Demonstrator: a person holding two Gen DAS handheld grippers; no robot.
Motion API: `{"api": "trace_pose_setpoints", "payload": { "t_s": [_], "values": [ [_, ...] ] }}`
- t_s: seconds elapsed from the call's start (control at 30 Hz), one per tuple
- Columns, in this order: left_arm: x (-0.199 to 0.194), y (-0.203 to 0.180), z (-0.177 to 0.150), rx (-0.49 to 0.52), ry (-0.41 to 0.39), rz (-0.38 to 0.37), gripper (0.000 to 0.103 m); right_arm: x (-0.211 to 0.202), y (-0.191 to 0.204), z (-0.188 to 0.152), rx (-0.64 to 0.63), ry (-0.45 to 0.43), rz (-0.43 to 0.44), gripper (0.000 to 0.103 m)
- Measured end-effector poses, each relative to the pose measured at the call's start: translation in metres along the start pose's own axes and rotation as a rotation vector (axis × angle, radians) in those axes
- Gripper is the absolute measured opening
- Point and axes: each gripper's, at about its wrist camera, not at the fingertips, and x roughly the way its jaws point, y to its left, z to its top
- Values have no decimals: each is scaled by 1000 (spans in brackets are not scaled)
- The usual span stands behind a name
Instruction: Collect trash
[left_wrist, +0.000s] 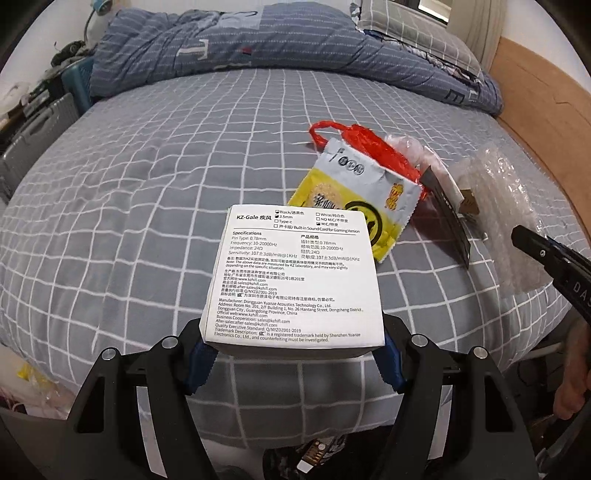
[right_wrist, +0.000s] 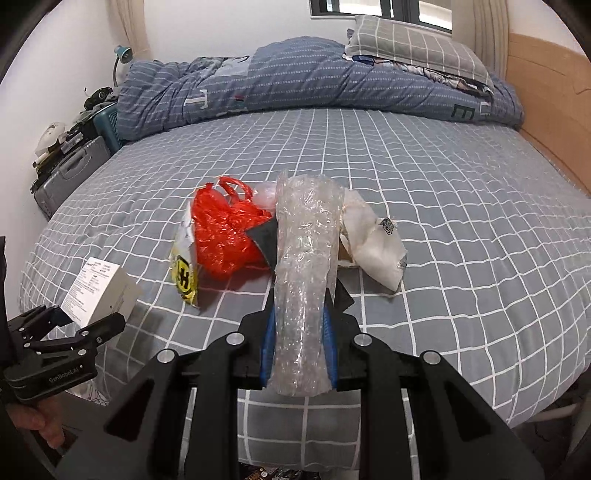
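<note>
My left gripper (left_wrist: 293, 350) is shut on a white earphone box (left_wrist: 295, 277) with printed specifications and holds it above the bed's near edge; the box also shows in the right wrist view (right_wrist: 99, 291). My right gripper (right_wrist: 299, 339) is shut on a roll of clear bubble wrap (right_wrist: 306, 273). On the bed lie a red plastic bag (right_wrist: 225, 232), a yellow and white snack wrapper (left_wrist: 354, 203), a black card (left_wrist: 447, 214) and crumpled white paper (right_wrist: 373, 243).
The grey checked bedsheet (right_wrist: 461, 206) covers the bed. A folded blue quilt (right_wrist: 295, 81) and a pillow (right_wrist: 410, 44) lie at the far end. A wooden bed frame (right_wrist: 543, 107) runs along the right. Cases and clutter (right_wrist: 70, 166) stand at the left.
</note>
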Motion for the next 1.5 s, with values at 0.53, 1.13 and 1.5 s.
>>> {"api": "trace_pose_setpoints", "payload": {
  "t_s": [0.53, 1.13, 1.5],
  "values": [
    [-32, 6, -19, -51, -40, -3, 69, -24, 20, -14, -21, -26, -16, 21],
    [-48, -14, -51, -71, -25, -31, 69, -47, 36, -44, -52, -20, -10, 21],
    [-59, -17, -78, -81, -5, -34, 69, -61, 47, -71, -66, -8, -5, 21]
  ]
}}
